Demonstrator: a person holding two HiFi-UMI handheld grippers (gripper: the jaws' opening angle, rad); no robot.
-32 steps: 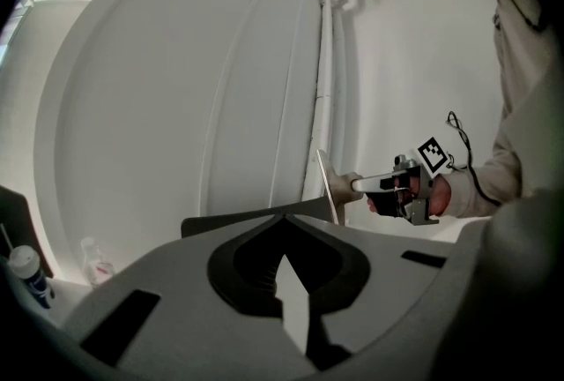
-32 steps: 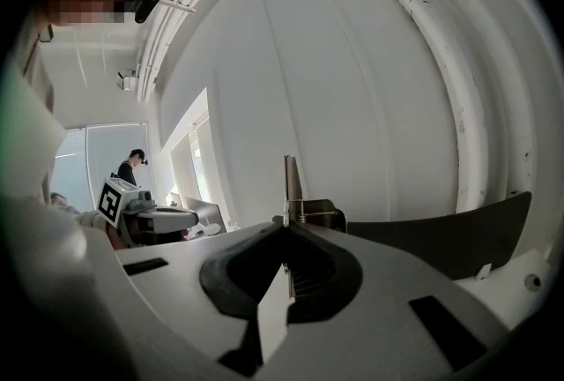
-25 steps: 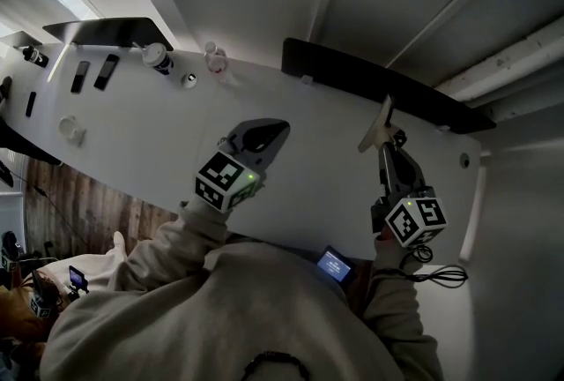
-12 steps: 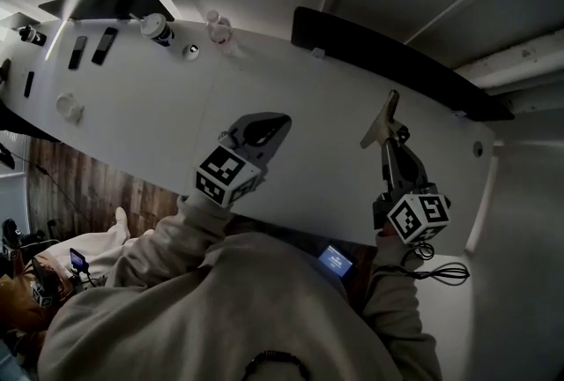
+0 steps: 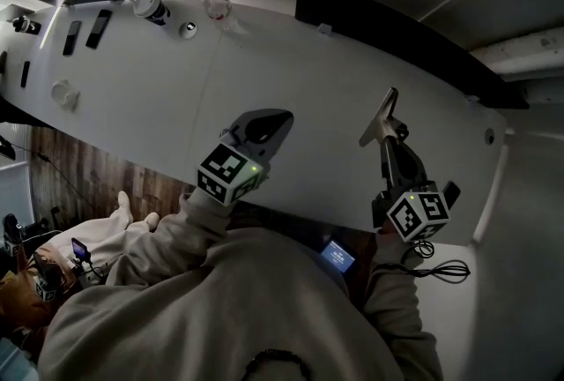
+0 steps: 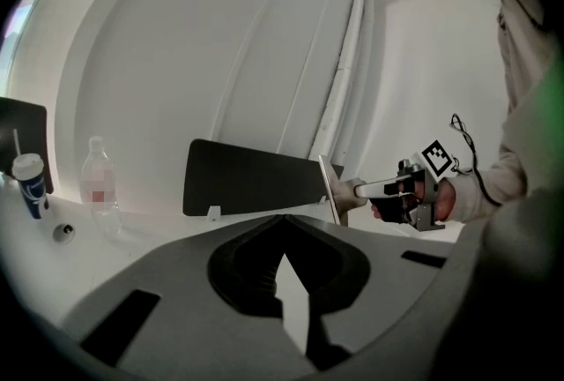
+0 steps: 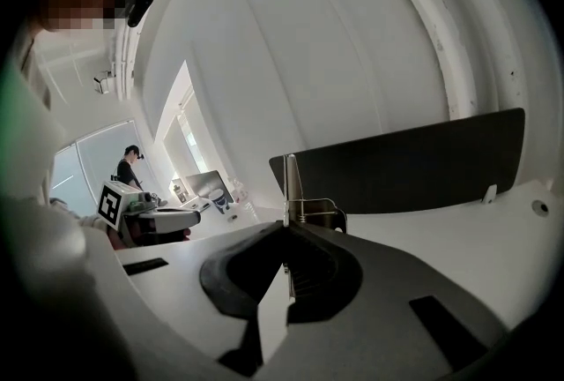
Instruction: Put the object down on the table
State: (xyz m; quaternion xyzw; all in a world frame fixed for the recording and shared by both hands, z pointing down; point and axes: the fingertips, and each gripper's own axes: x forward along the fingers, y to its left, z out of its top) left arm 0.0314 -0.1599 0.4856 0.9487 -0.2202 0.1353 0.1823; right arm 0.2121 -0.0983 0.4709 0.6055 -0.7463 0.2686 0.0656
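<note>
A pale, thin flat tool [image 5: 380,118] with a blade-like plate sticks out over the white table [image 5: 326,97], and my right gripper [image 5: 389,144] is shut on its near end. The right gripper view shows the plate edge-on [image 7: 290,179], upright above the closed jaws of the right gripper [image 7: 285,226], with a metal wire part behind. The left gripper [image 5: 267,125] hovers over the table to the left, shut with nothing in it [image 6: 282,220]. From the left gripper view the tool [image 6: 327,190] and the right gripper [image 6: 377,189] lie off to the right.
A black divider panel [image 5: 397,37] stands along the table's far edge. A clear bottle [image 5: 216,3], a lidded cup [image 5: 151,7] and several small dark items [image 5: 87,29] sit at the far left. A person [image 7: 130,164] stands far off in the room.
Both grippers have sunk closer to the tabletop. The right one still grips the flat tool, and the left stays shut.
</note>
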